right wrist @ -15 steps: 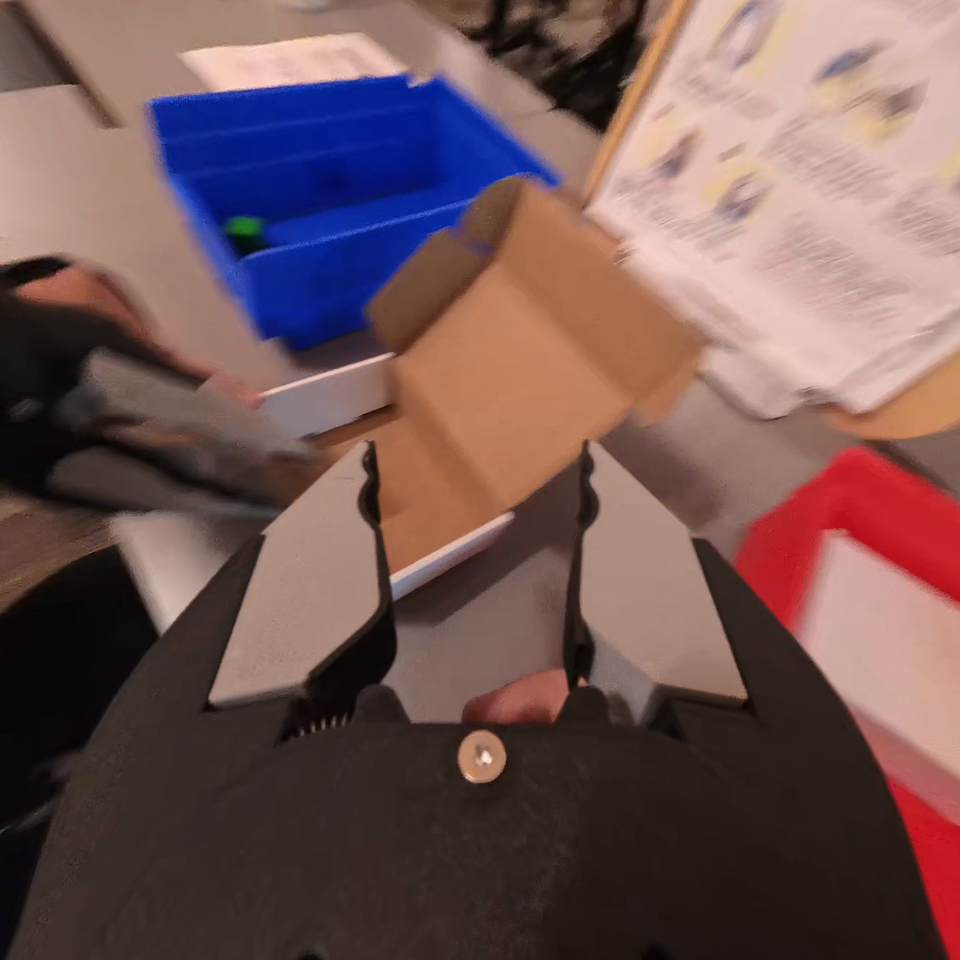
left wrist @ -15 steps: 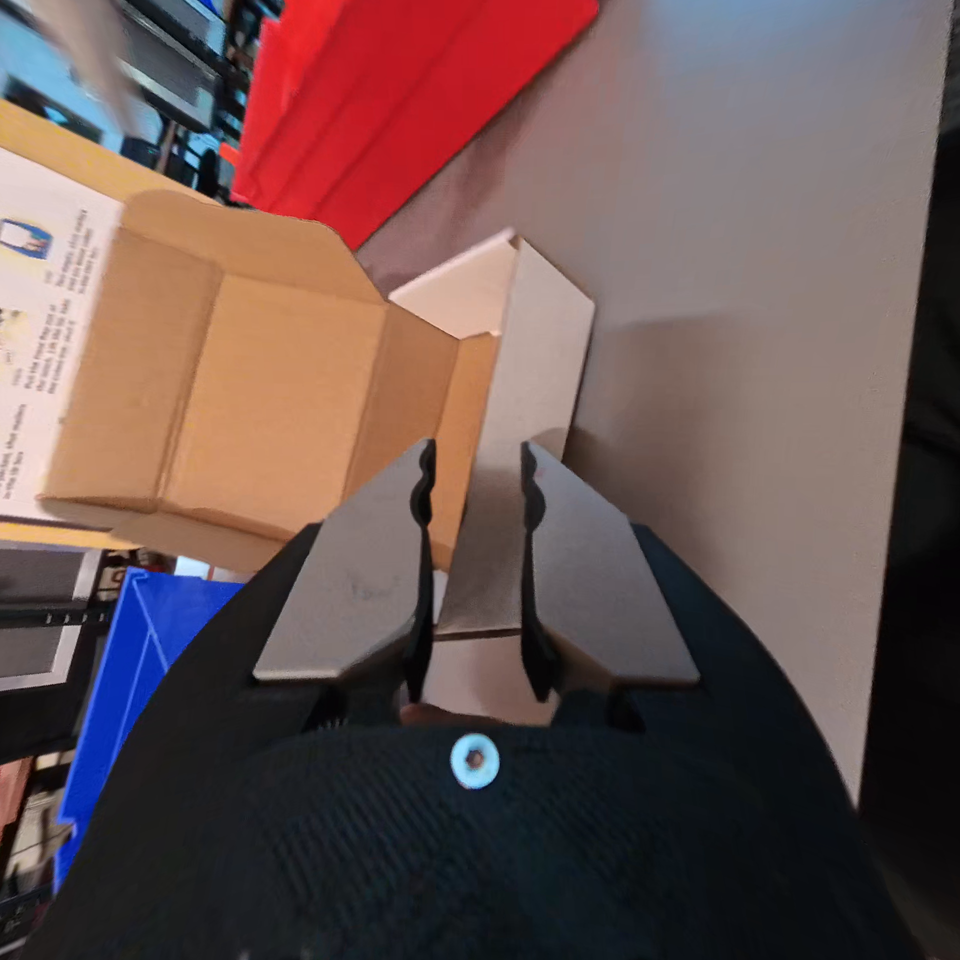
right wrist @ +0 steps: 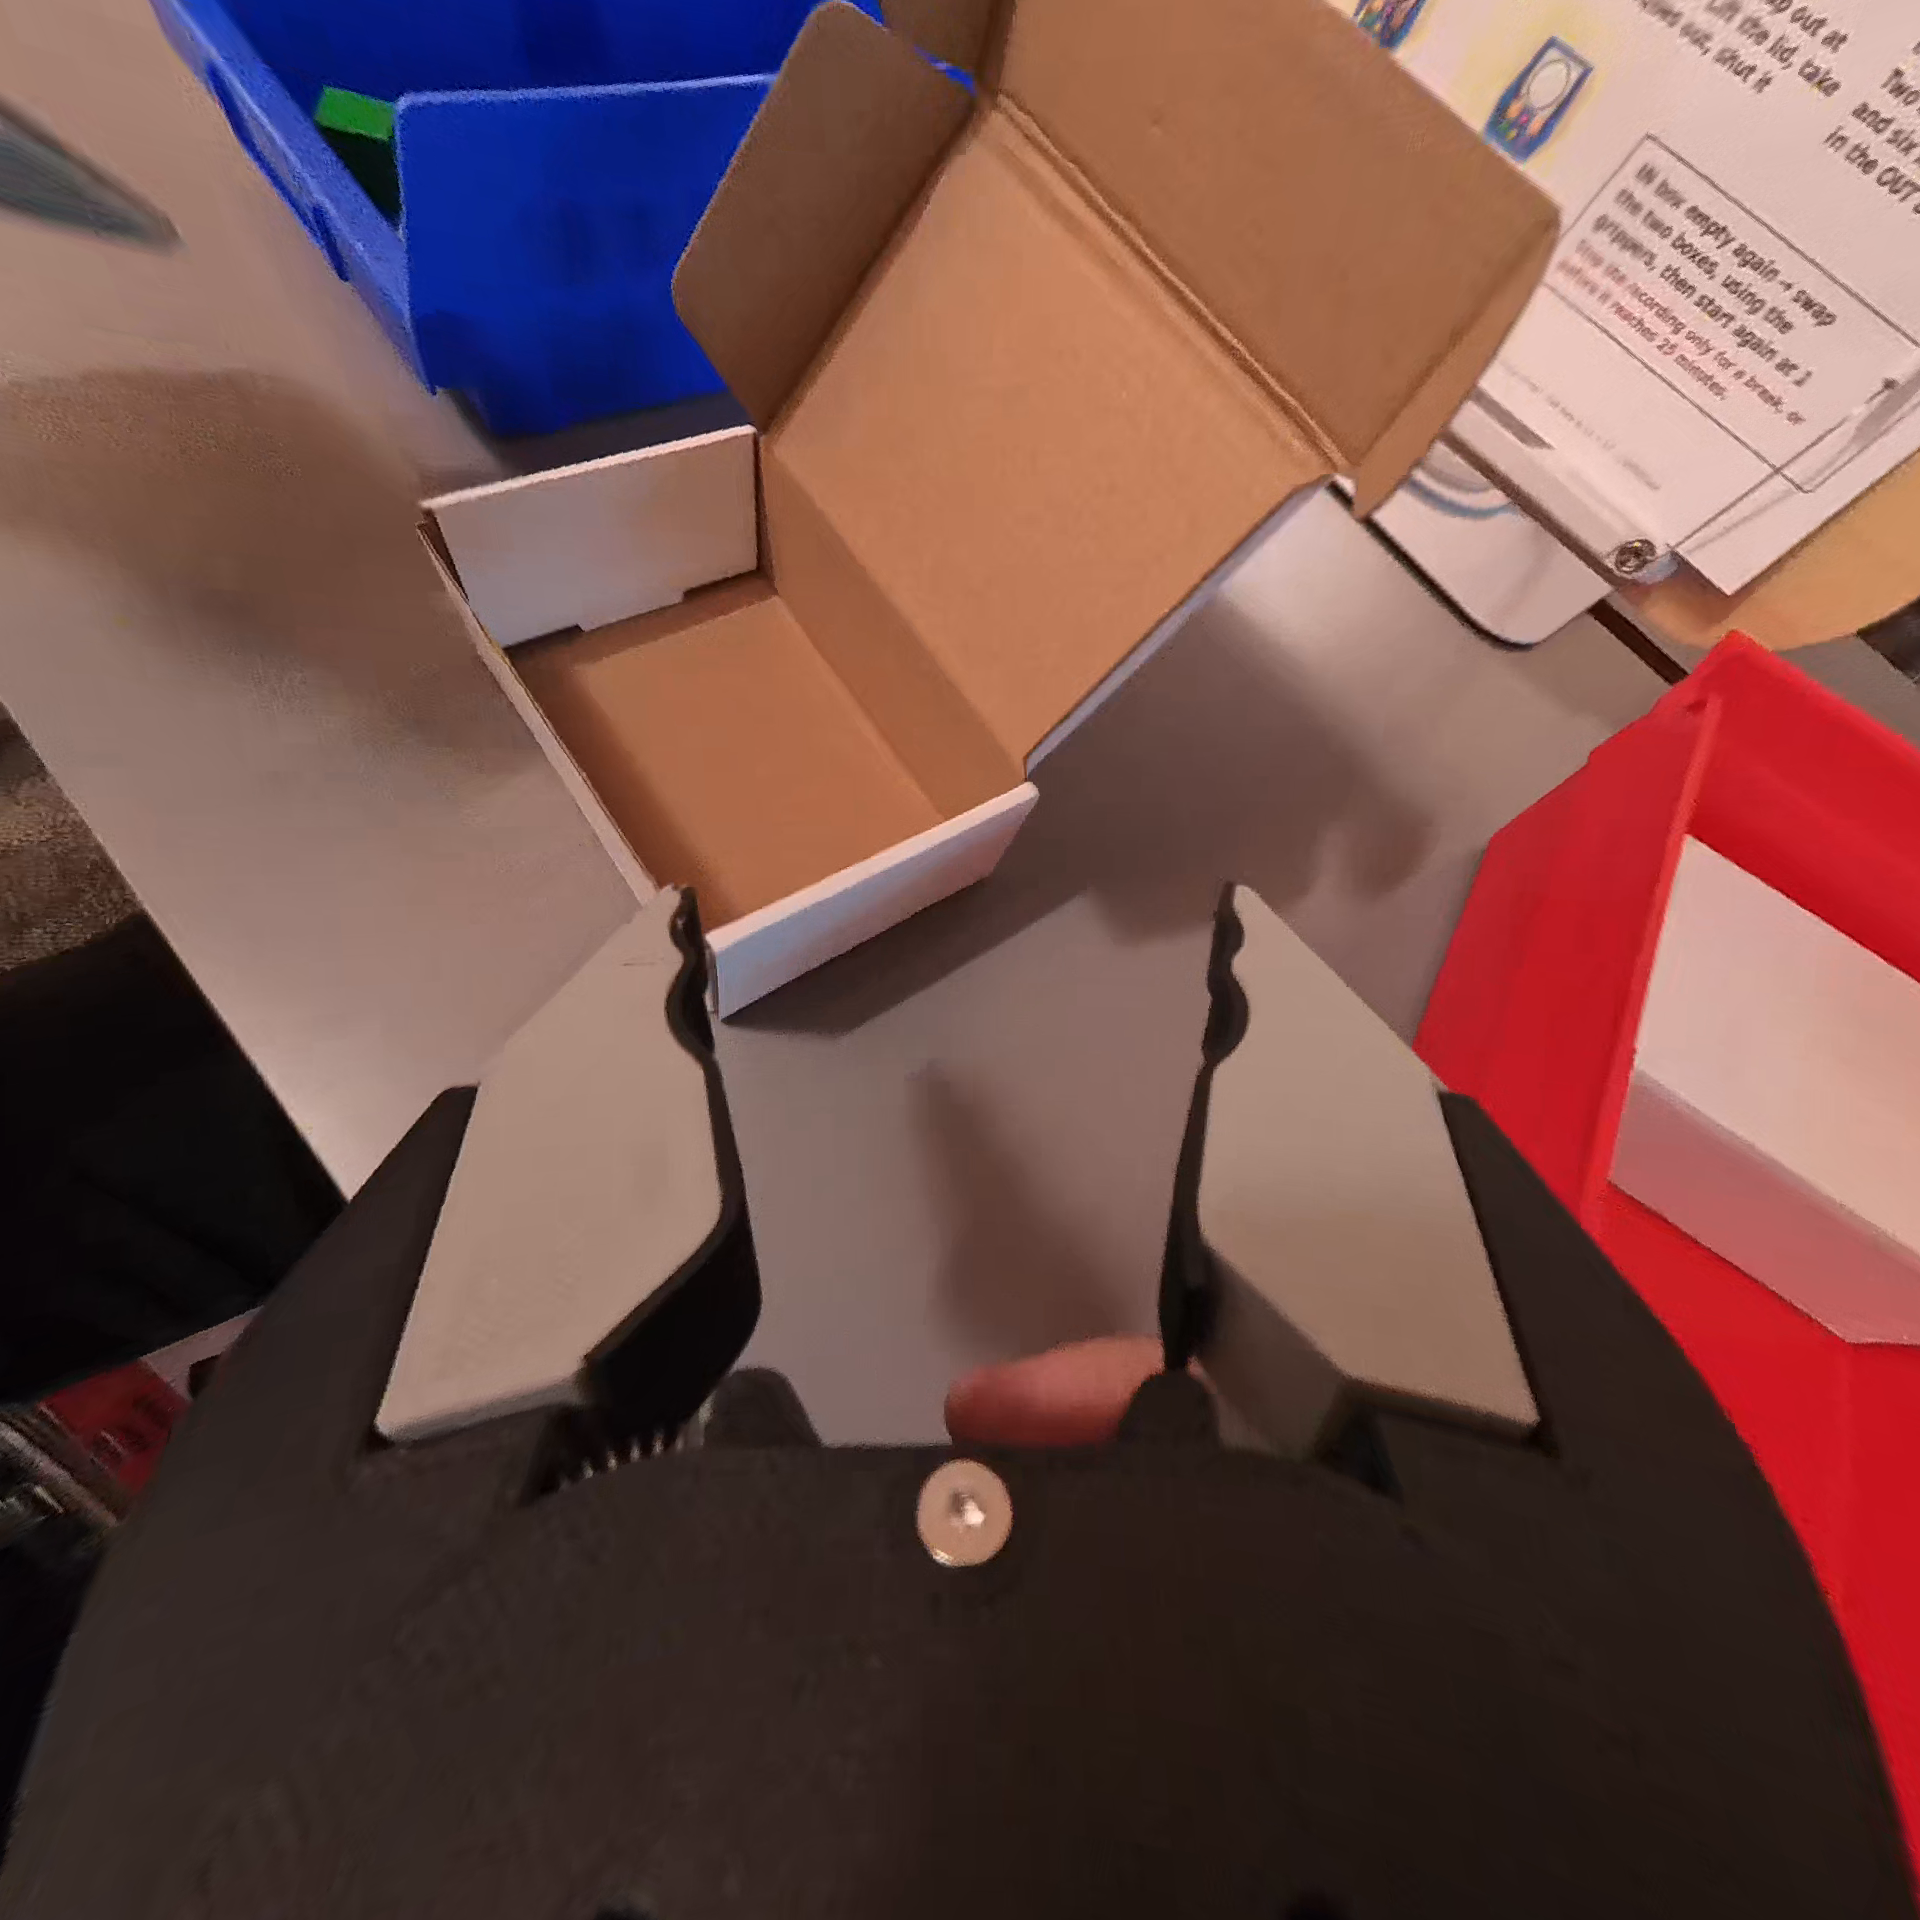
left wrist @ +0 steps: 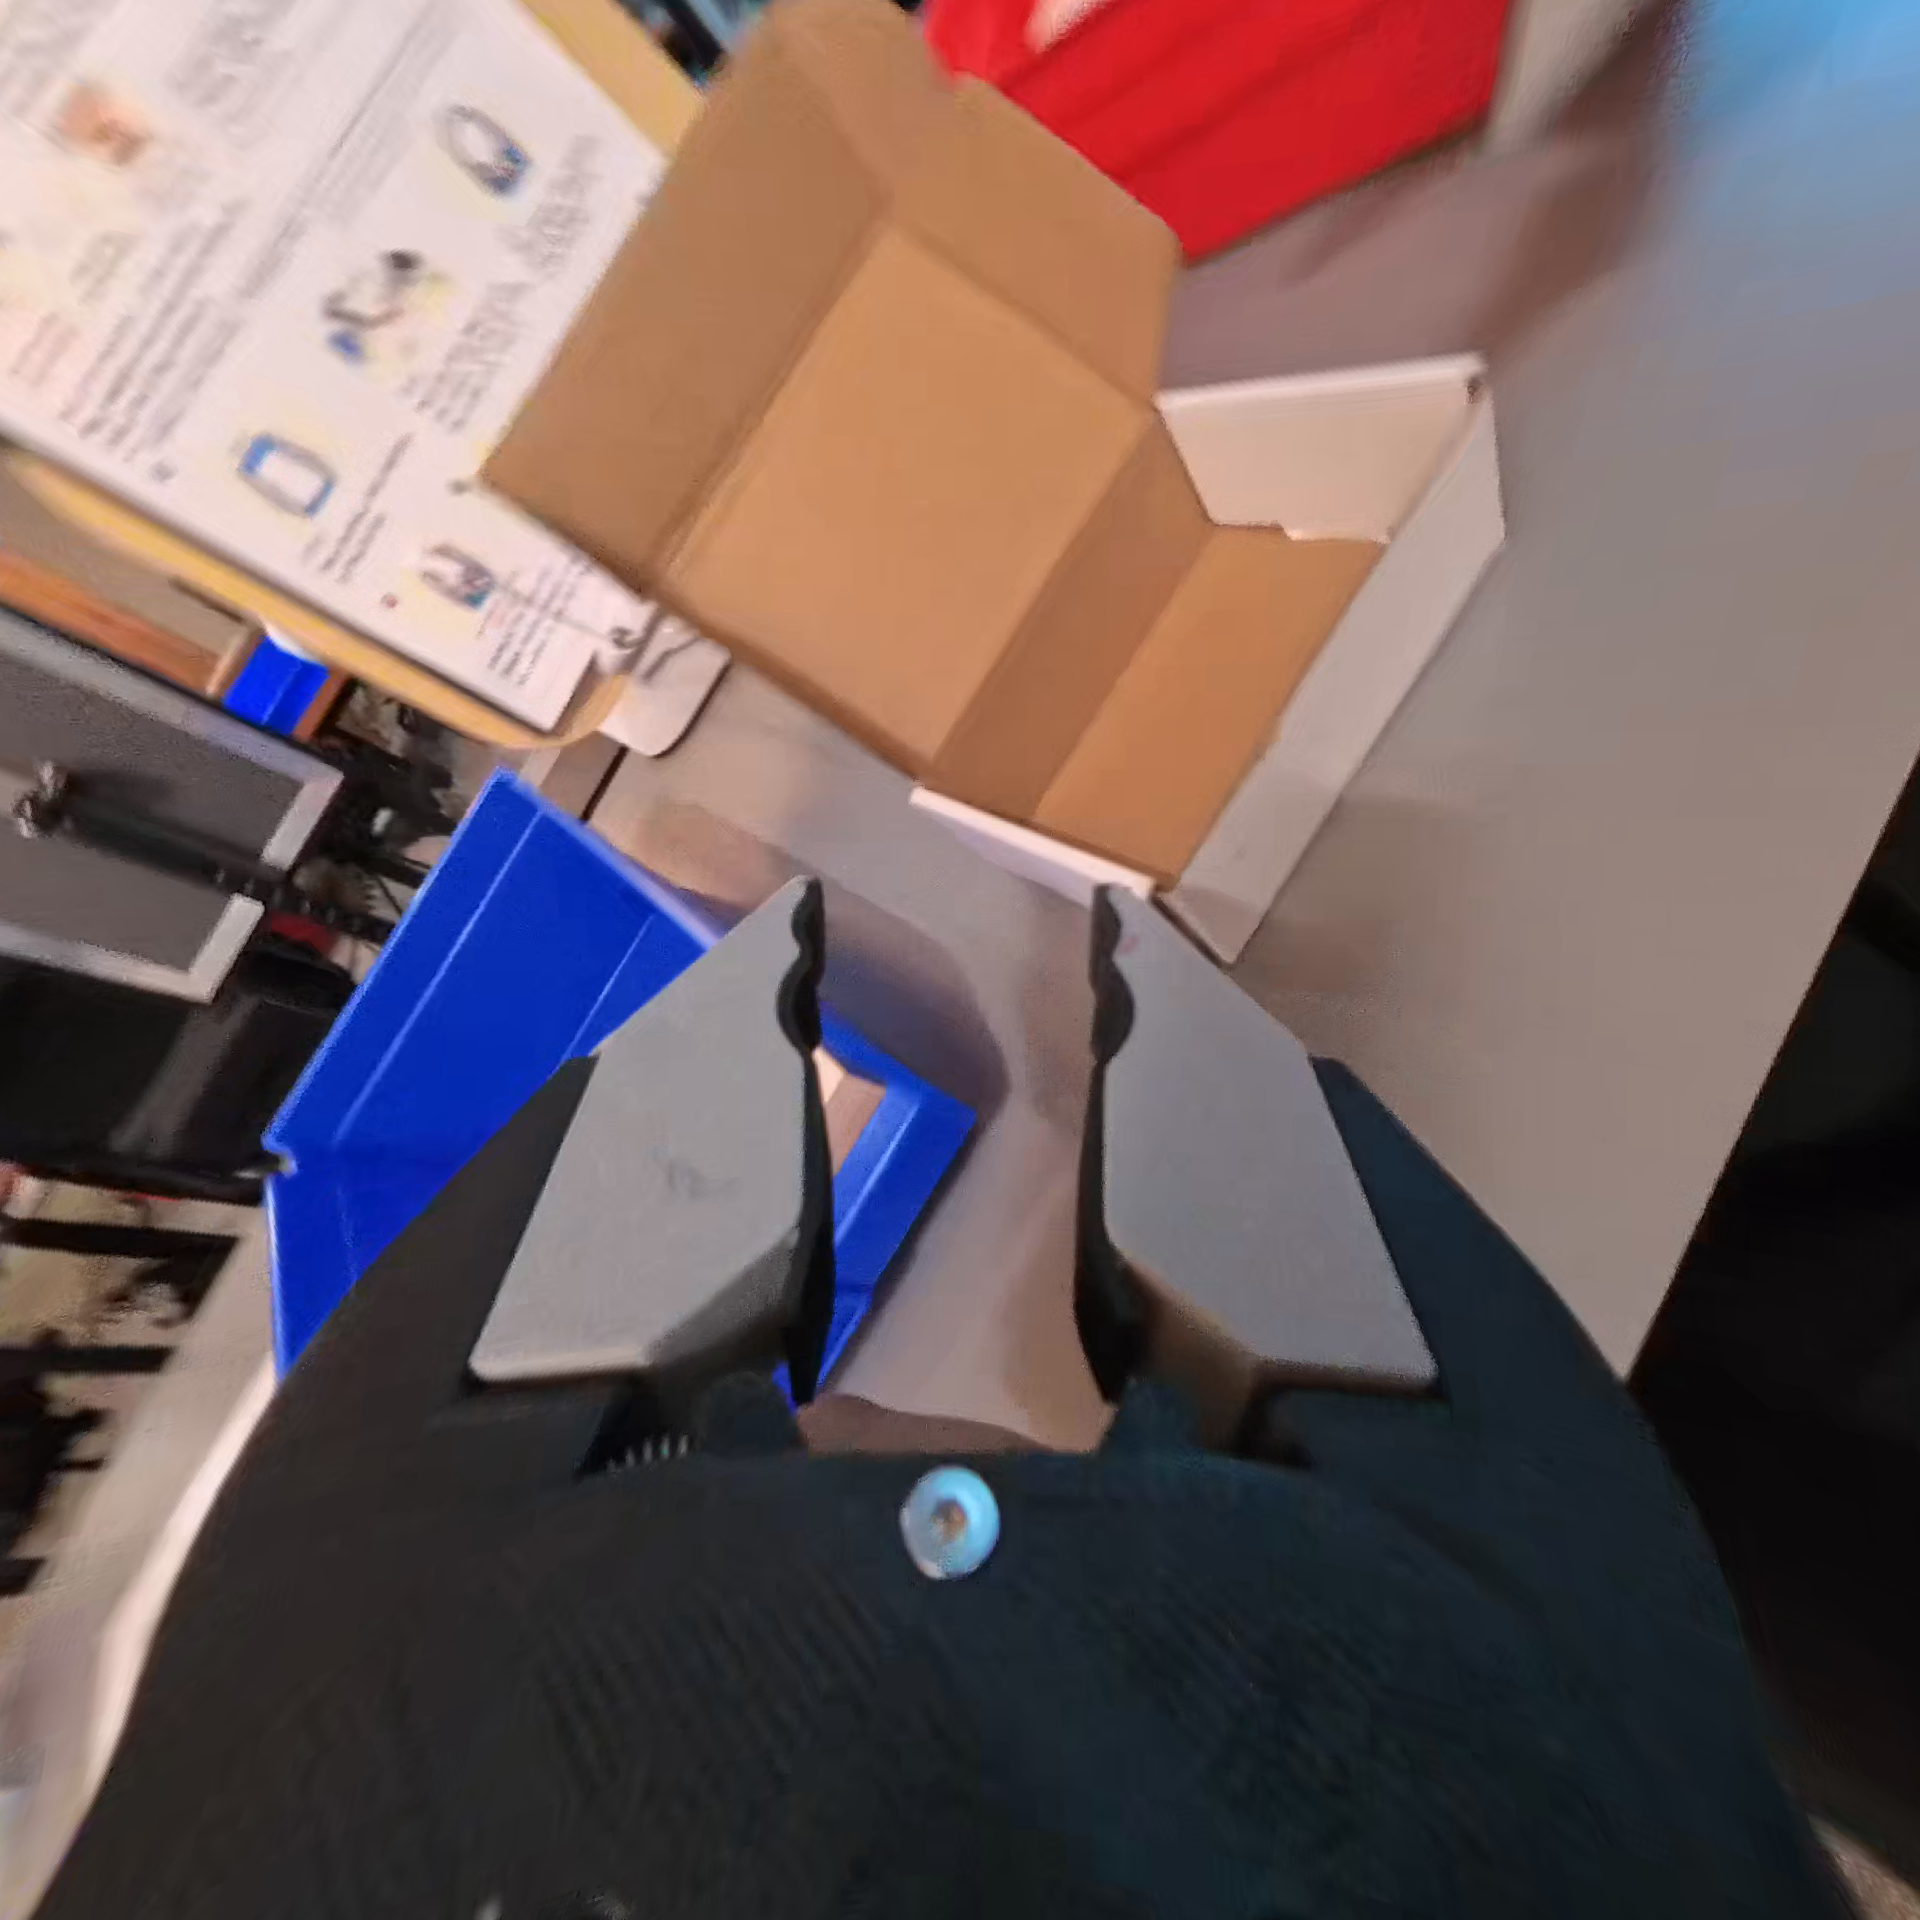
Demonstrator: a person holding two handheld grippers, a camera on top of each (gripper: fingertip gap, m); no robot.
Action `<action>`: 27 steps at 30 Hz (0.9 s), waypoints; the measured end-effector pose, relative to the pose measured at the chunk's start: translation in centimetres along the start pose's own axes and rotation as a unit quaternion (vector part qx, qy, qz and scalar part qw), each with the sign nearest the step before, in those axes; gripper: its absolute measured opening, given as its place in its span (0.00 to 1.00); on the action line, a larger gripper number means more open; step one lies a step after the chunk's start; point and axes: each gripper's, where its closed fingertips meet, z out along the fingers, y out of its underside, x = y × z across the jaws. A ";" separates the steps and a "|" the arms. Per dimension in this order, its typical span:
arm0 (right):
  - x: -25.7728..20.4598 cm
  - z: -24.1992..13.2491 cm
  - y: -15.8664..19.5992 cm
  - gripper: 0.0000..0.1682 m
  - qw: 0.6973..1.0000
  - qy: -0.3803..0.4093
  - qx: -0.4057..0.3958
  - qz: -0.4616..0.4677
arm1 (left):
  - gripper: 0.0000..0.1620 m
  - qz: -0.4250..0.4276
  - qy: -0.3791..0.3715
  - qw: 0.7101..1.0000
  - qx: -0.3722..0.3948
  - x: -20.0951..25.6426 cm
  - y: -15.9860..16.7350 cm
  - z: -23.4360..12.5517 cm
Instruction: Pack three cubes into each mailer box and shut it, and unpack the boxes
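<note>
With both sets of jaws apart and empty, note the open mailer box [right wrist: 769, 727] lies just ahead of your right gripper [right wrist: 951, 961] (long axis running away leftward), the nearer one.

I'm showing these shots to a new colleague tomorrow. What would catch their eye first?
Most likely the open mailer box at the centre of the table, lid flung back, its brown inside empty. Next come the bright bins flanking it in the right wrist view: a blue bin behind on the left, with a green cube inside, and a red bin on the right holding a closed white box.
</note>
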 end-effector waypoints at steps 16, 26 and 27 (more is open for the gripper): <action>6.5 -3.6 -1.1 0.61 0.988 0.102 0.078 0.081 | 0.20 -0.443 -0.219 0.869 -0.040 -11.9 7.7 -1.4; 9.1 -5.1 -3.0 0.61 0.967 0.143 0.182 0.111 | 0.22 -0.419 -0.249 0.867 -0.101 -12.0 10.0 -0.3; 9.4 -5.3 -3.2 0.61 0.962 0.156 0.195 0.110 | 0.21 -0.417 -0.246 0.869 -0.101 -11.8 9.9 -0.1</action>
